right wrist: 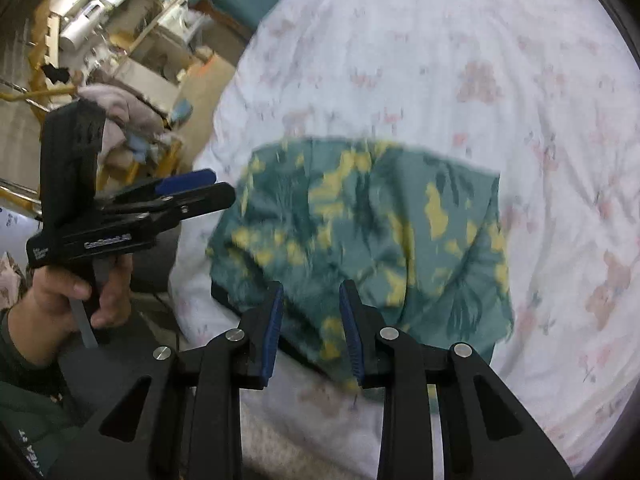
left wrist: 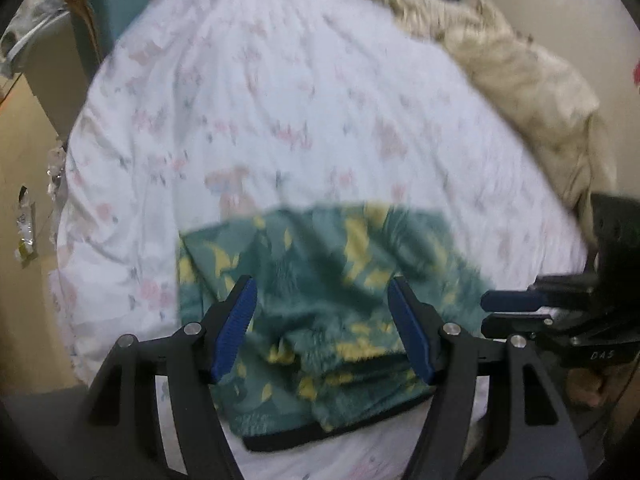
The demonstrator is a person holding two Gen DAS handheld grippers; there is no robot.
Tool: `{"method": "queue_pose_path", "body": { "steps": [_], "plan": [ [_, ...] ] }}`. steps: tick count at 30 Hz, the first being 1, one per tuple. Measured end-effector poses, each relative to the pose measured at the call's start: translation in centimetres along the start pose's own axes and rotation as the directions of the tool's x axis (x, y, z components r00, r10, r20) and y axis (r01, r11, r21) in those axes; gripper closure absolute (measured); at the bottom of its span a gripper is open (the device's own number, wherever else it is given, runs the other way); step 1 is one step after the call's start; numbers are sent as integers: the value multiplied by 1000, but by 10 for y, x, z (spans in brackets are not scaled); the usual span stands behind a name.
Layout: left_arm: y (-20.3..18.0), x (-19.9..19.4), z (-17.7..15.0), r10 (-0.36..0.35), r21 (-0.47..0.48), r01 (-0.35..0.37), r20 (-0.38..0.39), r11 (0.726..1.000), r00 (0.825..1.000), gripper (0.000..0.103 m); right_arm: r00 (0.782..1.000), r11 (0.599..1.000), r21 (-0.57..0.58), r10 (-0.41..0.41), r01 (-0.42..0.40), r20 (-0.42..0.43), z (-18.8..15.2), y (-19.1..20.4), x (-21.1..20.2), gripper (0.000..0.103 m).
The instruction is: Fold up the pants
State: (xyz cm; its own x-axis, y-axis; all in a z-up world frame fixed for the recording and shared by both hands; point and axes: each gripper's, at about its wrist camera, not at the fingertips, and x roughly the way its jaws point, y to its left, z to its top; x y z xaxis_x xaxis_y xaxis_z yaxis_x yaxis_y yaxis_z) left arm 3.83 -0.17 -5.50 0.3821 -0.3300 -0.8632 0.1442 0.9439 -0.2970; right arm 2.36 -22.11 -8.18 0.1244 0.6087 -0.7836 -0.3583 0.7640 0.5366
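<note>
Left wrist: folded pants (left wrist: 320, 304) (green, yellow-patterned) on bed (left wrist: 280, 100); left hand-held gripper (left wrist: 322, 296) spread, right hand-held gripper (right wrist: 311, 300) spread, both empty.

We are looking down along each gripper's jaws, close above the bed (left wrist: 280, 80); both views are sharing the folded pants (left wrist: 320, 280) just beyond the jaws, each catching the other gripper sideways.

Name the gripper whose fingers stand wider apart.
The left gripper: its blue pads gape wide over the folded green pants. The right gripper leaves only a narrow gap, holding nothing.
</note>
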Motion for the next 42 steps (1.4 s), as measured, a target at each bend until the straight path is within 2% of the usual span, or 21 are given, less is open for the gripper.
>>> {"method": "queue_pose_path", "body": {
  "steps": [2, 4, 6, 9, 11, 13, 15, 19, 22, 24, 26, 29, 31, 33, 36, 37, 38, 39, 40, 41, 42],
  "plan": [
    [0, 11, 2, 10, -16, -10, -19, 1000, 1000, 38, 999, 1000, 7, -6, 6, 54, 8, 2, -4, 71],
    [-2, 38, -3, 57, 9, -56, -127, 998, 990, 39, 996, 997, 6, -83, 83, 38, 12, -2, 7, 72],
    [-5, 65, -16, 103, 58, -91, -236, 994, 966, 40, 984, 986, -15, -168, 167, -62, 10, -5, 34, 73],
    [-11, 83, -34, 106, 99, -77, -326, 992, 939, 39, 934, 962, -116, -269, 248, -234, -8, -2, 72, 75],
    [-12, 87, -49, 102, 102, -68, -374, 992, 922, 36, 901, 949, -142, -313, 282, -299, -22, -4, 82, 73],
    [-10, 89, -57, 107, 100, -73, -399, 992, 911, 35, 900, 956, -118, -292, 267, -323, -25, -8, 82, 70],
    [-7, 83, -50, 109, 85, -83, -379, 993, 919, 33, 926, 969, -85, -248, 233, -284, -19, -8, 70, 68],
    [6, 61, -27, 81, -3, -85, -272, 996, 959, 33, 982, 988, 4, -155, 156, -107, -6, -6, 30, 64],
    [26, 49, -7, 139, -85, -156, -176, 984, 975, 33, 985, 980, 94, -174, 173, 8, 5, -19, 7, 56],
    [43, 45, 5, 180, -142, -198, -134, 970, 975, 31, 983, 970, 179, -175, 162, 58, 14, -39, -3, 38],
    [59, 53, 13, 202, -189, -226, -138, 955, 970, 26, 977, 947, 275, -197, 169, 78, 24, -61, -5, 31],
    [79, 77, 19, 199, -246, -243, -188, 938, 962, 26, 972, 896, 406, -224, 180, 63, 33, -102, 0, 31],
    [90, 93, 18, 116, -326, -181, -209, 928, 971, 30, 974, 872, 458, -220, 176, 45, 37, -125, 9, 31],
    [96, 105, 18, 44, -383, -122, -206, 916, 978, 34, 981, 880, 448, -191, 158, 28, 46, -134, 22, 31],
    [91, 112, 25, 50, -329, -108, -178, 938, 983, 41, 984, 911, 380, -178, 161, 10, 54, -133, 38, 32],
    [90, 113, 26, 53, -301, -105, -174, 948, 983, 49, 988, 919, 365, -157, 148, -5, 55, -131, 43, 33],
    [88, 114, 27, 57, -286, -106, -175, 952, 983, 70, 991, 926, 354, -134, 133, -24, 55, -130, 50, 40],
    [89, 115, 30, 44, -284, -92, -170, 954, 984, 86, 993, 932, 341, -117, 122, -36, 57, -127, 55, 60],
    [90, 117, 31, -1, -293, -52, -176, 955, 984, 98, 991, 941, 313, -118, 131, -61, 60, -126, 62, 72],
    [86, 117, 29, -3, -289, -50, -181, 956, 983, 98, 987, 951, 269, -130, 151, -93, 60, -120, 68, 85],
    [84, 114, 30, 7, -268, -57, -184, 962, 983, 98, 984, 956, 244, -145, 165, -100, 55, -114, 65, 89]
  ]
}}
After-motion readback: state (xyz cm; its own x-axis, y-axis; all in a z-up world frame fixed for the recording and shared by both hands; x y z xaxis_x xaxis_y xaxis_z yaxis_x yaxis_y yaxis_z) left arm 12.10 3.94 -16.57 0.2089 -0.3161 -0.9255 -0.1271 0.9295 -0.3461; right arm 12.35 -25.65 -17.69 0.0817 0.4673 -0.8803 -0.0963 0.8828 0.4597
